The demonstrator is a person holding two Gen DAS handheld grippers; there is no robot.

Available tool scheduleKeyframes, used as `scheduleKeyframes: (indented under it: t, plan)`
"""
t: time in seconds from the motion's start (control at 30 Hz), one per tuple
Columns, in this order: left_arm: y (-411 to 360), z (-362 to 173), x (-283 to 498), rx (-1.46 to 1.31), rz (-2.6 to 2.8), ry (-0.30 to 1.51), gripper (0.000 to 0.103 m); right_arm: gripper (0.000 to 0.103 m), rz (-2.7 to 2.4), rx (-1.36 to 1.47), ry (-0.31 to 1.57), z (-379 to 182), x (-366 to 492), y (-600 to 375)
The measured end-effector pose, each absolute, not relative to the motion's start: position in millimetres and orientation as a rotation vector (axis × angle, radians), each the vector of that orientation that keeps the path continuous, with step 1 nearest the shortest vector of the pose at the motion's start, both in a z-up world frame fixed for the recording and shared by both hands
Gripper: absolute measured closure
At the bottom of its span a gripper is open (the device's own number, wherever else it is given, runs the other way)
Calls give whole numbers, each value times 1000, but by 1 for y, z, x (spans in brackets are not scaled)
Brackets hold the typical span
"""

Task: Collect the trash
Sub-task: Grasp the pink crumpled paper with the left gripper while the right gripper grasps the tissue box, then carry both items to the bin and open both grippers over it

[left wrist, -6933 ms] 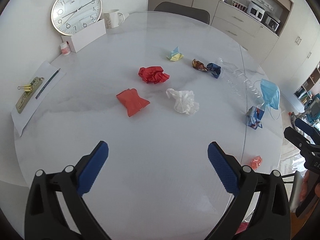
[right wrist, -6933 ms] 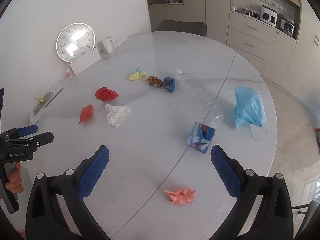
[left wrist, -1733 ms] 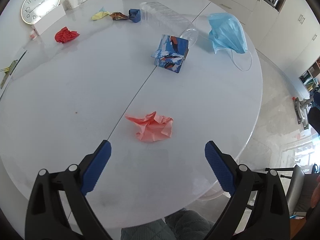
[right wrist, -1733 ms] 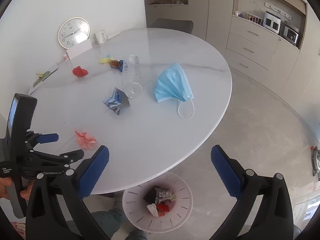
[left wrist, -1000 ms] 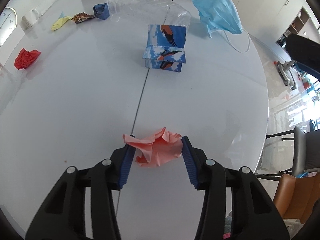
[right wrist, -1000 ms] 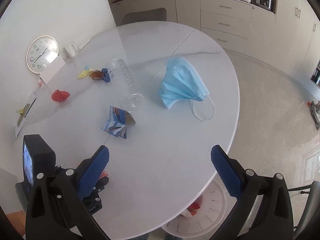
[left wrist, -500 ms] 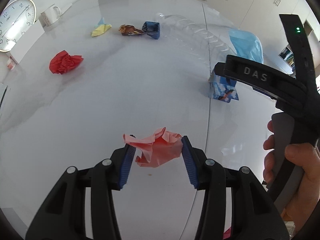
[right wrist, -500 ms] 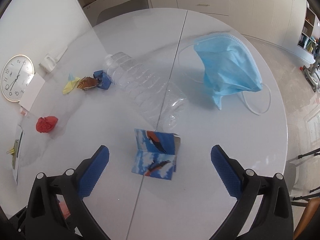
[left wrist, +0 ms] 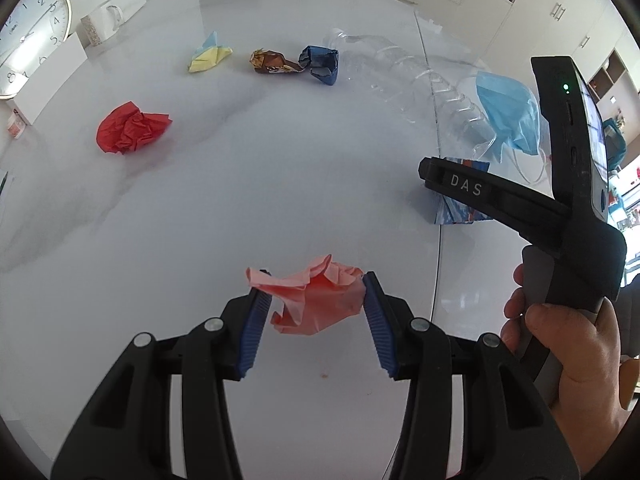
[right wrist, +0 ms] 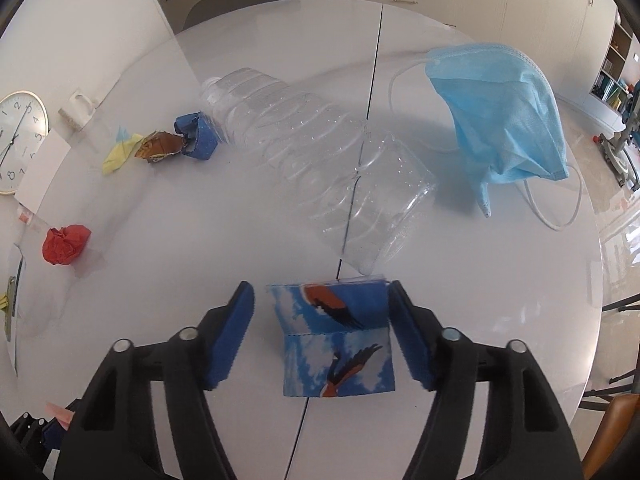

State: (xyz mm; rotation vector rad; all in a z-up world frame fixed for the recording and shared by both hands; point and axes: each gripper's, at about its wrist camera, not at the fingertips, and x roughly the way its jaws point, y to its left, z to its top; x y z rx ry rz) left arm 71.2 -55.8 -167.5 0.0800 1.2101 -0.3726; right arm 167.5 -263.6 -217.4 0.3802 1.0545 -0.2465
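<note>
**Pink paper held on the left, bird carton bracketed on the right**

The left gripper (left wrist: 316, 300) is clamped on a crumpled pink paper (left wrist: 314, 300), its blue pads pressing the wad from both sides. The wad looks lifted a little off the white table (left wrist: 240, 184), though the height is hard to judge. Just to its right in the left wrist view, the person's right hand (left wrist: 568, 344) grips the handle of the other tool.

The right gripper (right wrist: 320, 320) has its fingers partly spread around a blue bird-print carton (right wrist: 336, 340) that lies on the table seam. The right pad sits at the carton's edge — touching or nearly so, I cannot tell which — while a clear gap remains on the left.

Just beyond the carton lies a clear plastic bottle (right wrist: 312, 160) on its side, its open end toward the carton. To the right of the bottle rests a blue face mask (right wrist: 508, 112) with its white ear loops trailing. At the bottle's far end sit a crumpled blue scrap (right wrist: 196, 136), a brown wrapper (right wrist: 158, 146) touching it, and a yellow paper (right wrist: 118, 154) just beside that. Well apart to the left lies a red paper ball (right wrist: 64, 244). A wall clock (left wrist: 28, 40) and a white mug (left wrist: 100, 26) stand at the far left edge.
</note>
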Motion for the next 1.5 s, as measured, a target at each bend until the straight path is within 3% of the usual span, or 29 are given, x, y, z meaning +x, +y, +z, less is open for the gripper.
scheduleKeyframes:
  t: [0.5, 0.9, 1.3, 1.33, 1.4, 1.5]
  plan:
    - [-92, -148, 46, 98, -472, 1177, 57, 51, -154, 455, 1009, -186, 90, -318]
    - [-189, -129, -9, 185, -623, 1145, 57, 51, -167, 467, 962, -154, -28, -411]
    - [-279, -132, -76, 148, -573, 1182, 57, 50, 52, 286, 1144, -221, -87, -465]
    - [-284, -134, -80, 149, -565, 1187, 57, 48, 81, 281, 1153, -227, -86, -465]
    - [-291, -138, -86, 142, -549, 1200, 57, 29, 123, 281, 1180, -236, -84, -466]
    - [-298, -143, -95, 131, -535, 1221, 57, 13, 149, 293, 1181, -237, -84, -470]
